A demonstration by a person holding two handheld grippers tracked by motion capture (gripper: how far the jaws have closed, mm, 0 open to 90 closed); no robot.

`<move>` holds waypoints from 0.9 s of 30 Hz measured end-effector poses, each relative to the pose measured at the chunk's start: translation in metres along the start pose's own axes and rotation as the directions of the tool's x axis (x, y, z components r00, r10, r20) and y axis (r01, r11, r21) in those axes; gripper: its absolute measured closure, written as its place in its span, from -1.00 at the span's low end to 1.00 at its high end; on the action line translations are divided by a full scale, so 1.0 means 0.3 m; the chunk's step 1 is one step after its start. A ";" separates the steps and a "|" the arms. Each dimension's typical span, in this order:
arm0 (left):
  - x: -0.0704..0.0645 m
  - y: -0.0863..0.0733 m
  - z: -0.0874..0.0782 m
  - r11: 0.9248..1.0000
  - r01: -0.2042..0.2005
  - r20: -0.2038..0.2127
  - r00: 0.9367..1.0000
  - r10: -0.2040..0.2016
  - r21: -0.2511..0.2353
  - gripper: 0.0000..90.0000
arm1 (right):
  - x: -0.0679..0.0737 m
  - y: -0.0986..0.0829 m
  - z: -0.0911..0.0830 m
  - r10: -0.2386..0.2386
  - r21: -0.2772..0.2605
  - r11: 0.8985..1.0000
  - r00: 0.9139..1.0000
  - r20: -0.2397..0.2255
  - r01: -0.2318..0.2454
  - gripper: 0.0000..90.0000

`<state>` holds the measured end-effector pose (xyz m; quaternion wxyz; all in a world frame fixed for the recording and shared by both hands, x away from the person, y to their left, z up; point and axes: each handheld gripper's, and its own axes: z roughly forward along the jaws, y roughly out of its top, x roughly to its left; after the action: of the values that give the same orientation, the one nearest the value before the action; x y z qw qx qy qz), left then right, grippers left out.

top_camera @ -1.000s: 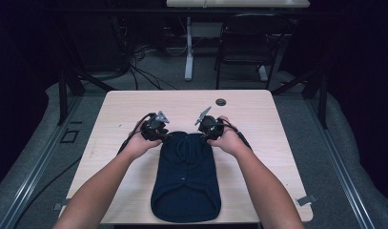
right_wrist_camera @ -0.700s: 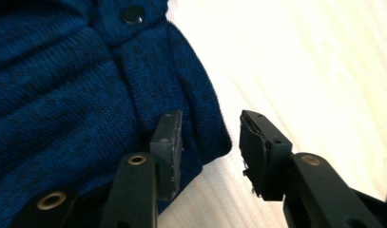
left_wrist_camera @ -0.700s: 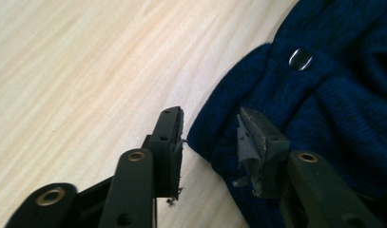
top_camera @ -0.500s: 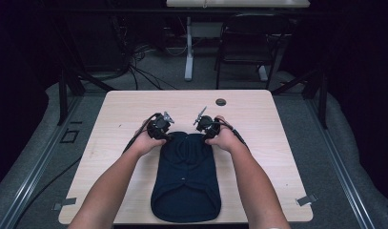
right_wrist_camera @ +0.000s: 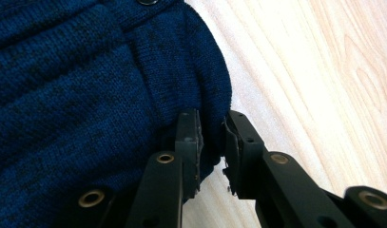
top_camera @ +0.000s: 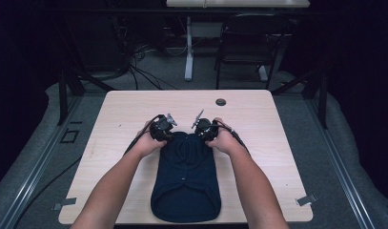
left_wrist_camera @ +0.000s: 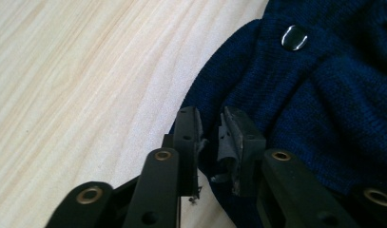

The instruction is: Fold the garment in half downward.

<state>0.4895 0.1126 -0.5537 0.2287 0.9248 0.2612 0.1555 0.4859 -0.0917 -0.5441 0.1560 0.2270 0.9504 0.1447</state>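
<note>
A dark navy knit garment [top_camera: 184,181] lies folded lengthwise on the wooden table [top_camera: 129,109], its far end between my hands. My left gripper [top_camera: 167,134] is at the far left corner; in the left gripper view its jaws [left_wrist_camera: 210,128] are closed on the knit edge [left_wrist_camera: 314,95], near a shiny button [left_wrist_camera: 294,37]. My right gripper [top_camera: 201,135] holds the far right corner. In the right gripper view its jaws [right_wrist_camera: 211,130] pinch the rounded fold of the garment [right_wrist_camera: 86,85].
A small black round cap [top_camera: 221,101] sits near the table's far edge. Bare wood lies to both sides of the garment. Beyond the table stand a dark chair [top_camera: 244,43], a white table leg [top_camera: 188,52] and floor cables [top_camera: 139,71].
Both hands have drawn inward toward each other, the left more than the right, and the garment's far end has bunched narrower between them.
</note>
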 end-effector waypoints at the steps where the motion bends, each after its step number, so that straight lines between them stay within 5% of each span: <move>1: 0.000 0.000 0.000 1.000 0.000 0.001 1.000 0.000 0.000 0.73 | 0.000 -0.001 -0.002 0.003 0.002 1.000 1.000 -0.002 -0.003 0.71; 15: -0.005 -0.006 -0.023 1.000 -0.027 -0.025 0.999 0.027 -0.003 0.82 | 0.006 -0.026 -0.026 0.002 -0.048 0.999 1.000 -0.003 -0.002 0.75; 27: 0.013 0.040 -0.181 0.995 -0.050 -0.104 0.994 0.041 -0.091 0.83 | 0.004 -0.012 -0.152 -0.016 -0.158 0.987 0.998 0.056 0.025 0.76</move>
<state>0.4756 0.1242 -0.5010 0.2546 0.9096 0.2439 0.2199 0.4670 -0.1036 -0.5041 0.2007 0.2077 0.9335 0.2123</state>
